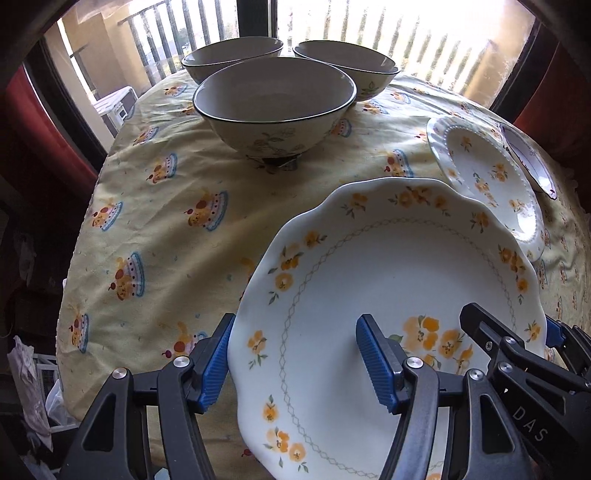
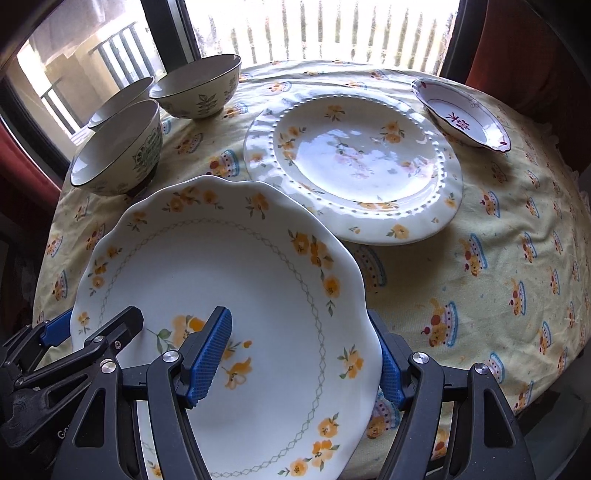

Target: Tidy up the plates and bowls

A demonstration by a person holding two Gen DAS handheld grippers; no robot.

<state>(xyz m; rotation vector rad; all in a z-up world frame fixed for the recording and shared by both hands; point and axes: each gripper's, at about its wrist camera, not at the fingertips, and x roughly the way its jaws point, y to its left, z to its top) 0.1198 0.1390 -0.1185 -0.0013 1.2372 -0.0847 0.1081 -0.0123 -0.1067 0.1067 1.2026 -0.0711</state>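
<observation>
A large scalloped white plate (image 1: 388,266) (image 2: 207,266) with yellow flowers hangs tilted above the table, carried between both grippers. My left gripper (image 1: 295,332) is shut on its left rim, one blue pad on top and one underneath. My right gripper (image 2: 299,325) is shut on the right rim in the same way. Three dark-rimmed floral bowls (image 1: 273,99) (image 2: 118,147) stand grouped at the far left of the table. A beaded white plate (image 1: 487,177) (image 2: 354,155) lies flat just beyond the held plate. A small dish (image 1: 528,158) (image 2: 461,114) with red marks sits at the far right.
The round table wears a yellow cloth (image 1: 166,221) (image 2: 480,258) printed with cakes. Bare cloth lies on the near left and near right. A bright window with balcony railings (image 2: 317,33) stands behind, and red curtains (image 1: 37,122) flank it.
</observation>
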